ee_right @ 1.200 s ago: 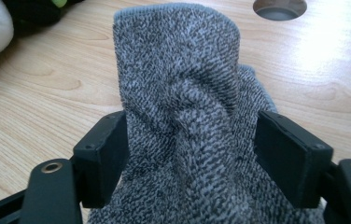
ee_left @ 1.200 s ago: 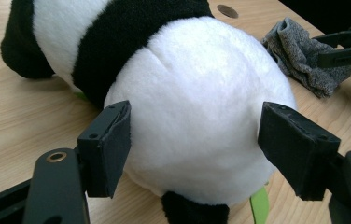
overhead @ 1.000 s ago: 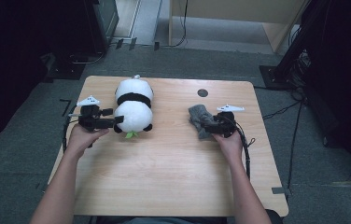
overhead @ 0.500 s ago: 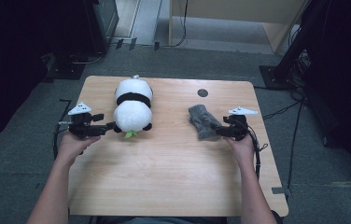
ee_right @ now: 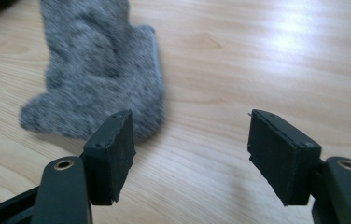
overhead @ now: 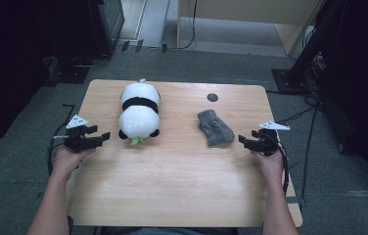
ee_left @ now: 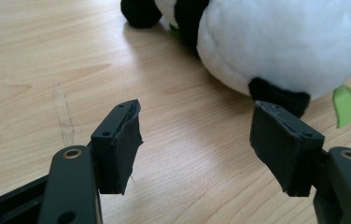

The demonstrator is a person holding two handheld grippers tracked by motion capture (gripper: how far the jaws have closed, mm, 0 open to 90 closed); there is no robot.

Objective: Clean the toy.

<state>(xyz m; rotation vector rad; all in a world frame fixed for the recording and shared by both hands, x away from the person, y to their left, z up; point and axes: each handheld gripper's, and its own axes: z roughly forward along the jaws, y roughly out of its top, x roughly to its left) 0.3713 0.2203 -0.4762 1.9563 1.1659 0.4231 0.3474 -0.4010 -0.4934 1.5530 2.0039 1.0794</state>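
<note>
A black and white panda plush lies on the wooden table, left of centre, with a green leaf at its near end. My left gripper sits open a short way to its left, apart from it. Between those jaws lies bare wood, with the panda plush just beyond. A folded grey fuzzy cloth lies right of centre. Open and empty, my right gripper hovers just right of the cloth. The grey cloth lies ahead and left of its jaws.
A round dark cable hole marks the table's far side. Grey carpet surrounds the table. Dark equipment stands sit at the far right and far left. Cables trail off the right edge.
Both hands have drawn outward and back toward the person. The left gripper has come away from the panda and the right gripper away from the grey cloth. Both objects stay in place.
</note>
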